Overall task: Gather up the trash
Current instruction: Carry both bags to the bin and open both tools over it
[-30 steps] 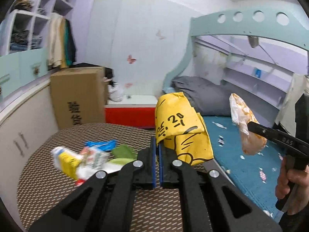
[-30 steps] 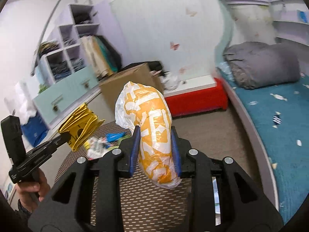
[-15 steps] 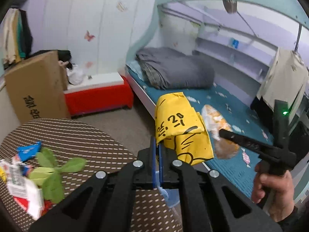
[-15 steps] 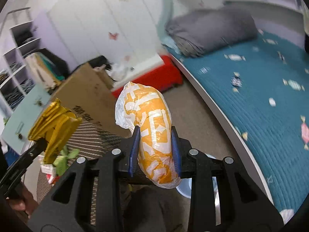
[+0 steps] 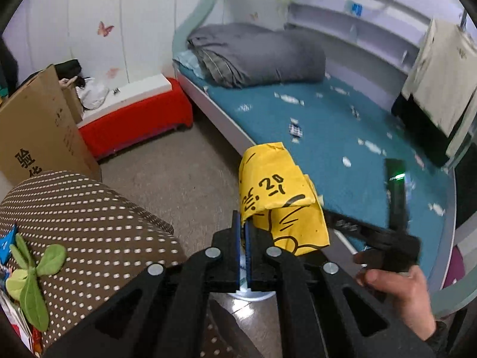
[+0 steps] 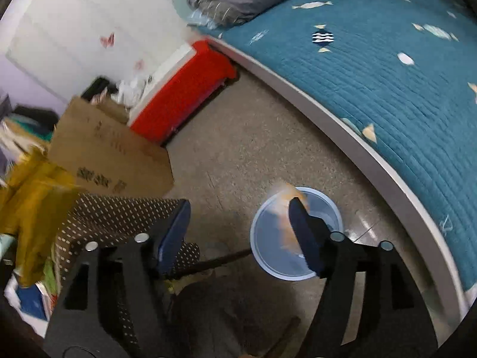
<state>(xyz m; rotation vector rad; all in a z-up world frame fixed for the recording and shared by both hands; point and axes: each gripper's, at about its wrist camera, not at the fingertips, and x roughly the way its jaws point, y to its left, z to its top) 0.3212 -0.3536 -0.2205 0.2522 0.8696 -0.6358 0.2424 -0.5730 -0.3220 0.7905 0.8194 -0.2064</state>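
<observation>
Left gripper [image 5: 244, 232]: fingers pressed together — pinching a corner of the crumpled yellow wrapper with black print [image 5: 280, 203].
Right gripper [image 6: 238, 229]: jaws opening, nothing between them.
Orange-and-white plastic bag [image 6: 286, 223]: blurred, loose over the round pale-blue plastic bin [image 6: 262, 256] — beside the right finger.
Bin: on the floor beside the bed.
</observation>
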